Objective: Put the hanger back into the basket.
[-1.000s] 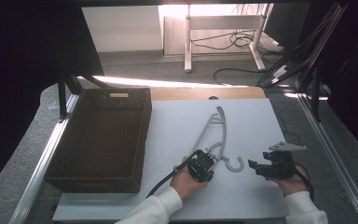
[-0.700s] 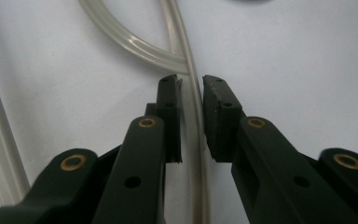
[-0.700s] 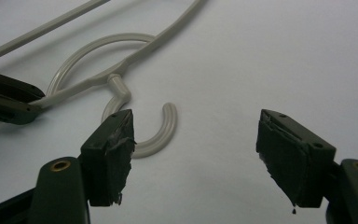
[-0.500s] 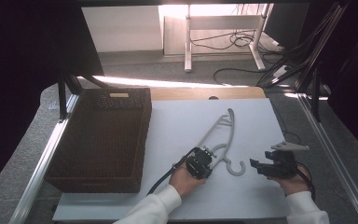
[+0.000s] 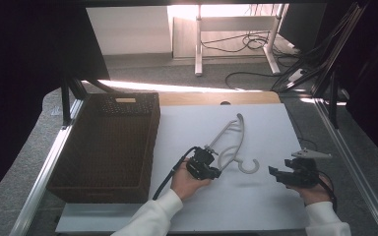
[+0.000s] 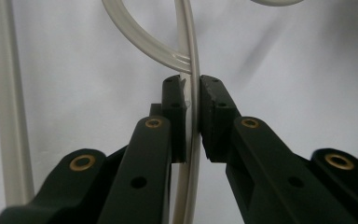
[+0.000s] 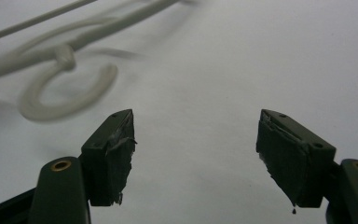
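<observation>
A white plastic hanger [image 5: 232, 138] lies slantwise on the white board [image 5: 270, 123], its hook [image 5: 248, 167] toward the near side. My left gripper [image 5: 209, 151] is at the hanger's near left end and is shut on it. In the left gripper view the pads [image 6: 214, 112] of my left gripper [image 6: 193, 112] pinch a thin bar of the hanger [image 6: 190, 56]. My right gripper [image 5: 274, 173] hovers to the right of the hook, apart from it. In the right gripper view that gripper [image 7: 196, 140] stands open with bare board between its fingers, and the hanger's hook [image 7: 65, 95] lies beyond to the left.
A dark wicker basket [image 5: 103, 147] stands at the left of the board, close to my left hand. Metal frame rails [image 5: 347, 162] run along both table sides. Cables and a desk leg lie on the floor beyond the far edge.
My left hand has shifted left and up with the hanger's bar in its grip, and the hanger has swung a little with it. The right gripper has stayed put.
</observation>
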Demonstrator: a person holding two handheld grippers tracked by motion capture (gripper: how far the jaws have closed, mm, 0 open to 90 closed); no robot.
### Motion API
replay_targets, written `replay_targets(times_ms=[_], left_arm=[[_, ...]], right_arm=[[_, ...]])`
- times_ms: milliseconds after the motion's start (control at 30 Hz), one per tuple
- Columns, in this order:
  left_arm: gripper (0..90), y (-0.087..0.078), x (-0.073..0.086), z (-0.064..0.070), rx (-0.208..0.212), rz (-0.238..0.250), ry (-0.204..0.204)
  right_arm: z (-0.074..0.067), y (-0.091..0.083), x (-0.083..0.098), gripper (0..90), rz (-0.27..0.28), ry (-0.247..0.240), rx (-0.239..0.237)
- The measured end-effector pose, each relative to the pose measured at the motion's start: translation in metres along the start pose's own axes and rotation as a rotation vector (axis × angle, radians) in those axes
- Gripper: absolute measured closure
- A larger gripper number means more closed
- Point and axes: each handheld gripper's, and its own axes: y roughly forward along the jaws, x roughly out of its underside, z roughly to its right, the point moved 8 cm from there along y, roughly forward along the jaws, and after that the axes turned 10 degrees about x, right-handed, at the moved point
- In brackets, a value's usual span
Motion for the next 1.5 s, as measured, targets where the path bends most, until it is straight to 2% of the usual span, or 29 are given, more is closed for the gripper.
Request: replay_targets(times_ms=[167, 533, 1033, 1333, 1500], left_arm=[[82.1, -0.018, -0.006, -0.002, 0.041, 0.054, -0.013], [82.2, -0.05, -0.016, -0.005, 0.076, 0.145, -0.022], [82.4, -0.088, -0.027, -0.001, 0.064, 0.242, 0.011], [82.6, -0.112, -0.031, 0.001, 0.059, 0.28, 0.033], [82.6, -0.123, -0.03, -0.001, 0.054, 0.3, 0.029]], right_arm=[[0.0, 0.002, 0.002, 28.4, -0.005, -0.005, 0.003], [0.002, 0.001, 0.003, 28.4, -0.007, 0.0, 0.009], [0.002, 0.001, 0.003, 28.4, -0.008, 0.002, 0.008], [0.002, 0.001, 0.002, 28.4, -0.005, 0.001, 0.009], [0.002, 0.001, 0.002, 28.4, -0.004, -0.001, 0.009]])
